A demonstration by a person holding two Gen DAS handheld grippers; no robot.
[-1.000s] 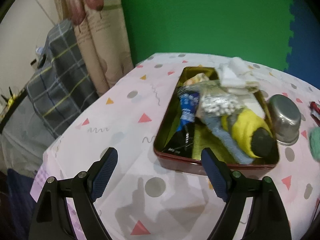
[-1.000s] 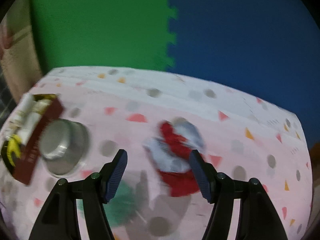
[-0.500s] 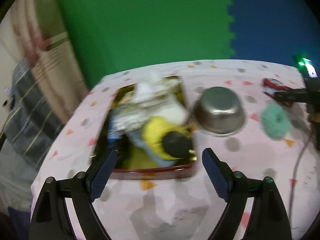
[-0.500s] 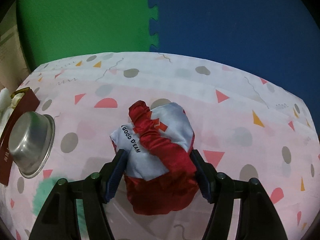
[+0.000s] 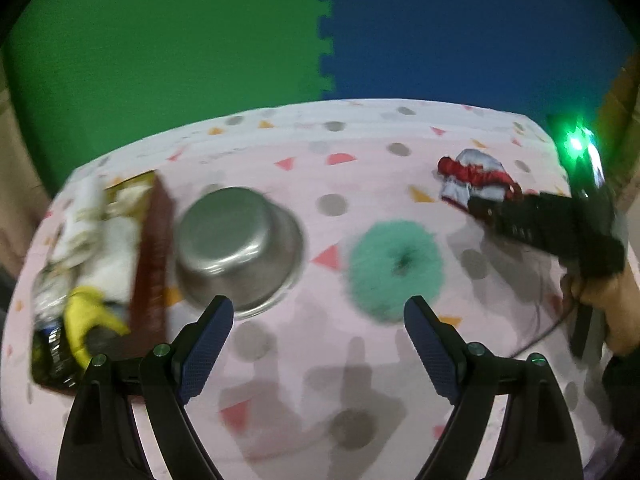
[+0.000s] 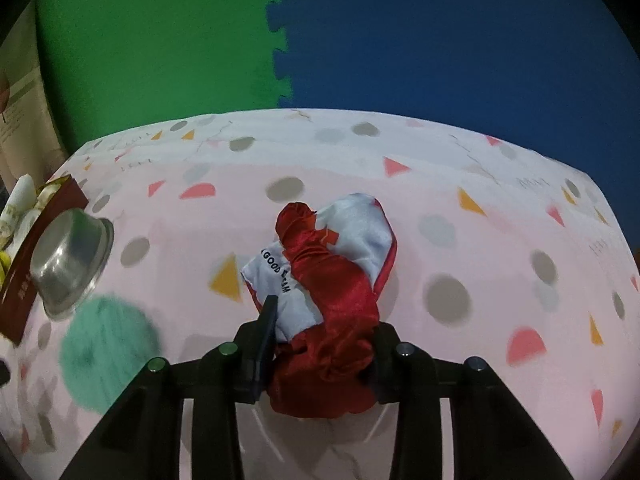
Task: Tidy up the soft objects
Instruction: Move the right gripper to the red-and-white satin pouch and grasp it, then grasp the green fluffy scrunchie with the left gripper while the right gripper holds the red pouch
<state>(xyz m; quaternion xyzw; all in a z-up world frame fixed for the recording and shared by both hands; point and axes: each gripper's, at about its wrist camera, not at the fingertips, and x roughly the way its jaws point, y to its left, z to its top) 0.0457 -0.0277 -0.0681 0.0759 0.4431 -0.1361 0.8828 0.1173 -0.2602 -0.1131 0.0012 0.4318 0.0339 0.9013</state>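
A red and white satin pouch with black lettering lies on the patterned tablecloth. My right gripper is shut on its near red end; it also shows in the left wrist view. A fluffy teal ring lies mid-table, also in the right wrist view. My left gripper is open and empty, hovering in front of the teal ring and the steel bowl.
A dark red tin box at the left holds a yellow soft item, white cloth and packets. The steel bowl stands right beside it. Green and blue foam mats stand behind the table. The person's right hand holds the other gripper.
My right gripper has moved onto the pouch and shut on it. My left gripper has swung right, from the tin box toward the bowl and the teal ring.
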